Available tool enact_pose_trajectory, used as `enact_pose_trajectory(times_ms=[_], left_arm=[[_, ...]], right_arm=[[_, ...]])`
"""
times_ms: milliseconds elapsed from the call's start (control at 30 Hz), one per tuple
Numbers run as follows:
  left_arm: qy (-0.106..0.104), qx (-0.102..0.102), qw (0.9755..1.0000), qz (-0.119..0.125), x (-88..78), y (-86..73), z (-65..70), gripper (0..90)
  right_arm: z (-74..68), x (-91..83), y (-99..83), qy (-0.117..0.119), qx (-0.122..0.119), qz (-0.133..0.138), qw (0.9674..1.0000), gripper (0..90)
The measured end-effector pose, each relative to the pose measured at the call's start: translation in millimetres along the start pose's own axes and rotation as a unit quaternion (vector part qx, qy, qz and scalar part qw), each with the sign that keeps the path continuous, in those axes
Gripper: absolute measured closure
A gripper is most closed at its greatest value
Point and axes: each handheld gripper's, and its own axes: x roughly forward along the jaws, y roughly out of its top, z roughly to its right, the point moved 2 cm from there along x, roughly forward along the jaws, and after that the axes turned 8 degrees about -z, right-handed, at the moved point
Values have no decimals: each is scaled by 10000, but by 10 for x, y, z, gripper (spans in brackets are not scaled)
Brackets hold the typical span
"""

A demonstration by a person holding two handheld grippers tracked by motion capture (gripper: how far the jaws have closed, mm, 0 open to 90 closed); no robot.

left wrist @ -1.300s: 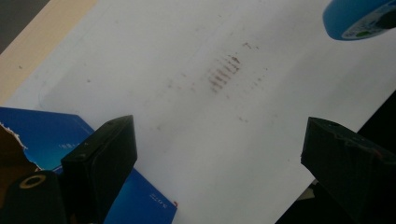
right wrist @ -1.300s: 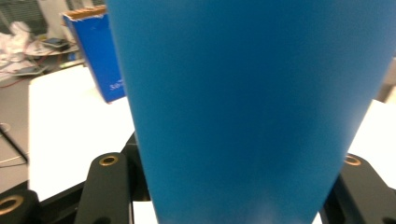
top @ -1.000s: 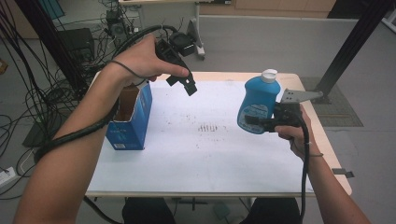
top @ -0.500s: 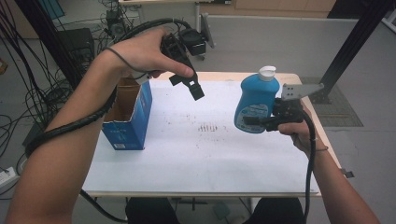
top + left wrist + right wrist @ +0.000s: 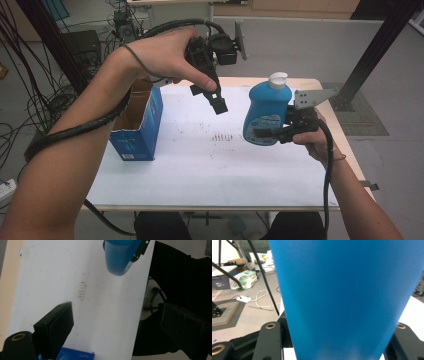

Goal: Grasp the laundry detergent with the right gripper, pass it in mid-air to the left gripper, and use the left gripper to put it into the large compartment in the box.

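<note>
Clamping the blue bottle (image 5: 267,116) low on its body, the right gripper (image 5: 280,133) has its fingers pressed tight on both sides and holds it upright above the white counter (image 5: 200,165); the left gripper (image 5: 216,100), fingers parted and empty, hangs beside the open blue box (image 5: 137,125).

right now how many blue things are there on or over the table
2: a blue bottle held up in the right gripper over the table's right side, and an open blue box standing at its left edge.
</note>
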Motion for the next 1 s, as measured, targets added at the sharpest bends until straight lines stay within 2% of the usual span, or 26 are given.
enact_pose_trajectory(times_ms=[533, 1000], left_arm=[[-19, 325, 9991, -271, -12, 190, 92, 115], [-110, 519, 9980, -351, 46, 345, 162, 110]], right_arm=[[-82, 128, 105, 286, -173, -22, 9994, 422], [-173, 234, 203, 603, -339, -34, 9976, 422]])
